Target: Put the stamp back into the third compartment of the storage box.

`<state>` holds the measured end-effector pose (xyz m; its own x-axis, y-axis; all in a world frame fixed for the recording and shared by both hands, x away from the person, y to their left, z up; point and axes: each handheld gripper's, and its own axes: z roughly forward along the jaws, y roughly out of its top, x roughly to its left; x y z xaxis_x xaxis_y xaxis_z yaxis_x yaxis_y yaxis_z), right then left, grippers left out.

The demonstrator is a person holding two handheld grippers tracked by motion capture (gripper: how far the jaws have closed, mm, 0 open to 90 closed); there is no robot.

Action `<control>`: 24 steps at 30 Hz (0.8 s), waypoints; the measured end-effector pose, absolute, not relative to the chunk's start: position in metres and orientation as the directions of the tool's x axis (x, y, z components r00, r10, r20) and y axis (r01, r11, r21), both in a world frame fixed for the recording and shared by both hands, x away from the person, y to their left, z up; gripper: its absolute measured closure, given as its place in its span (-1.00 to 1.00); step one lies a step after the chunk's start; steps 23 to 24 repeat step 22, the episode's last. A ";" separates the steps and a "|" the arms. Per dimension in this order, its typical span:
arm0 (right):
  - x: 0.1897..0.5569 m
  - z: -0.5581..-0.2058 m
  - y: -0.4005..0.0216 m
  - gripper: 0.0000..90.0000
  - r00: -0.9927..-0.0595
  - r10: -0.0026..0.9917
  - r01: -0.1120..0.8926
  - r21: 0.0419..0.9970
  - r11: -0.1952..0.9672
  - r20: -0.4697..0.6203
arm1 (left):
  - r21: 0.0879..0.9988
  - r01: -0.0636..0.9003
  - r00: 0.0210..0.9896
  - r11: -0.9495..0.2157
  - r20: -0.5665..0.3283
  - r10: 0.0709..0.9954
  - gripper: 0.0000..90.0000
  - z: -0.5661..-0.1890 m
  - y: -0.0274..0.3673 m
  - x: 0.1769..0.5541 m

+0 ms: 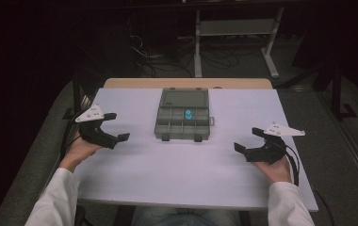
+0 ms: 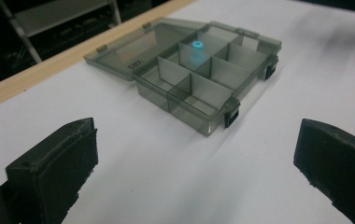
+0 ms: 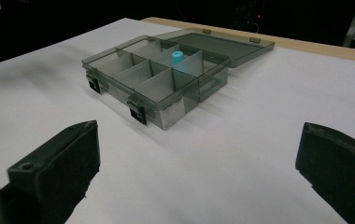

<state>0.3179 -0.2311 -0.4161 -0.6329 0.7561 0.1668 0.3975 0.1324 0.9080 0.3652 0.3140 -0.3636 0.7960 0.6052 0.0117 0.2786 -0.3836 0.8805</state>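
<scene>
The left hand-held gripper (image 1: 114, 126) rests at the left side of the white desk (image 1: 177, 165), and its jaws are wide apart with nothing between them. In the middle of the desk, toward the far edge, sits a small grey box (image 1: 183, 123) made of see-through plastic. Its lid (image 1: 184, 98) is open and lies flat behind it. Inside, thin walls cut the box into little rooms. A small blue cap (image 1: 188, 114) stands up in one room of the back row, near the middle, and the other rooms look empty. The cap looks light and hard, and maybe a bit slippery, so I think it could pop out of a tight squeeze. The best place to hold it seems to be its round sides, coming down from above, because the thin walls stand close around it and leave little space for the jaws. The box looks light too, so it may slide on the smooth desk if it gets a push. Two black clips (image 2: 231, 115) sit on the front of the box. The right hand-held gripper (image 1: 248, 139) rests at the right side of the desk, and its jaws are also wide apart and hold nothing. Both are well apart from the box, with only bare desk between. Behind the desk it is dark, with a metal stand (image 1: 236, 28) and cables on the floor.
</scene>
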 end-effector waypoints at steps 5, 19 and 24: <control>0.318 -0.416 -0.231 -1.00 -0.634 0.756 0.395 0.909 0.134 0.164 | 0.899 0.275 0.780 -0.341 -0.001 0.626 -1.00 -0.367 0.325 0.358; 0.316 -0.417 -0.228 -1.00 -0.640 0.752 0.395 0.907 0.146 0.157 | 0.935 0.272 0.735 -0.228 -0.048 0.676 -1.00 -0.374 0.346 0.347; 0.315 -0.416 -0.228 -1.00 -0.637 0.755 0.397 0.906 0.145 0.158 | 0.939 0.272 0.727 -0.210 -0.058 0.684 -1.00 -0.375 0.348 0.346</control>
